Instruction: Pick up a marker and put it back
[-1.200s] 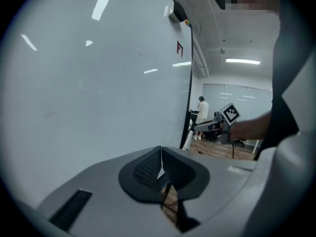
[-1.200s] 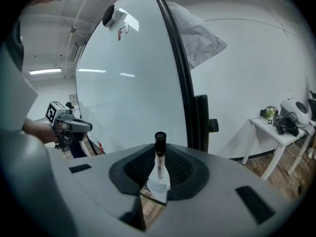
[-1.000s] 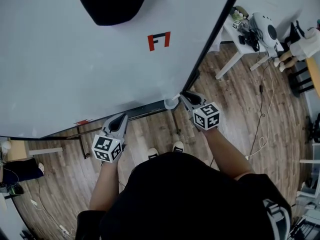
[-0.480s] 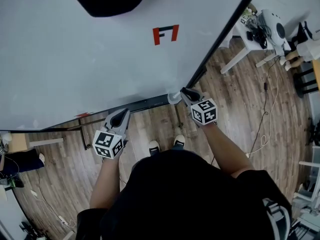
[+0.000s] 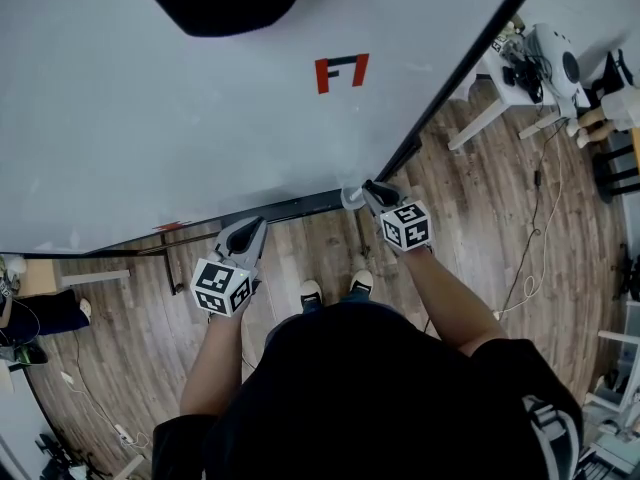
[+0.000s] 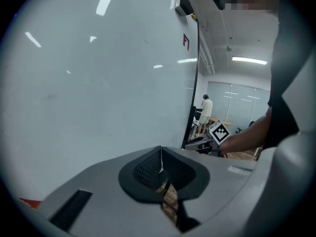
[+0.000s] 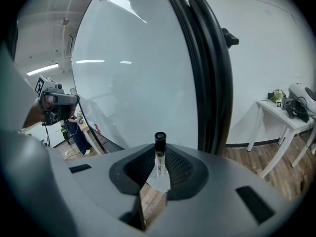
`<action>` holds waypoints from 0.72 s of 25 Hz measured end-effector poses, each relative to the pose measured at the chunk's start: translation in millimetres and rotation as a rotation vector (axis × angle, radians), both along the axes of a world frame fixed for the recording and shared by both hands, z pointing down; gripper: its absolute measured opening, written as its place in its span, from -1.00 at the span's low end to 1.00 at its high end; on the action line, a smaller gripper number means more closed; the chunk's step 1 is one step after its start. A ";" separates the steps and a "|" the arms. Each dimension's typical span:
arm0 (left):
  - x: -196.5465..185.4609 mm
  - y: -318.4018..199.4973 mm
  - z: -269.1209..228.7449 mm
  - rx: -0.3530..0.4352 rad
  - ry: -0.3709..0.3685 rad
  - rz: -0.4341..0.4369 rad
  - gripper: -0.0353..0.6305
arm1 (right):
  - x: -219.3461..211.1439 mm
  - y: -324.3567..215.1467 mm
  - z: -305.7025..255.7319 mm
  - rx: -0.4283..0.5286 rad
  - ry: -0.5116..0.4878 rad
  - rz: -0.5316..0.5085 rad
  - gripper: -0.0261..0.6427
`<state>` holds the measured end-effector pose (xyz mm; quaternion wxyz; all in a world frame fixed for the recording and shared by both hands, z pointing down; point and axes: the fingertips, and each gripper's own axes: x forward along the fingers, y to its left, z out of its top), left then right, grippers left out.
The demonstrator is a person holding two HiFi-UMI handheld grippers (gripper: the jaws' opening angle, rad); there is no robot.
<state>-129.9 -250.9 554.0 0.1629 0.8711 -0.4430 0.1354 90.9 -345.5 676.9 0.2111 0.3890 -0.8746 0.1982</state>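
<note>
My right gripper [image 7: 159, 169] is shut on a white marker [image 7: 159, 158] with a black cap; the cap end sticks up past the pads. In the head view that marker [image 5: 350, 198] points from the right gripper [image 5: 372, 190] toward the lower right corner of the whiteboard [image 5: 200, 118], just above its dark tray [image 5: 290, 208]. My left gripper [image 5: 250, 232] hangs below the tray further left. Its jaws [image 6: 161, 164] are shut with nothing between them.
A red and black mark [image 5: 341, 72] is drawn on the board. A red marker [image 5: 170, 227] lies on the tray at the left. The board's black frame [image 7: 207, 73] stands right of the held marker. A white table [image 5: 500, 78] with gear and cables stands at the right on the wood floor.
The view has shifted a little. Both grippers stay near the board's lower edge, and the right one keeps its grip on the marker, close to the tray's right end.
</note>
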 end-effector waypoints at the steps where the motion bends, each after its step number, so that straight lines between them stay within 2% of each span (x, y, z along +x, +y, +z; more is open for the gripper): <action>1: -0.2 0.4 0.6 -0.001 -0.001 -0.001 -0.85 | -0.4 0.0 1.8 -0.001 0.002 -0.002 -0.75; 14: -0.9 2.9 -2.2 0.000 -0.003 -0.005 -0.85 | 3.3 -5.9 8.4 -0.003 0.013 0.015 -0.73; 18: -1.1 2.9 -6.3 0.009 -0.001 -0.009 -0.85 | 11.1 -9.9 1.1 0.011 0.018 0.030 -0.58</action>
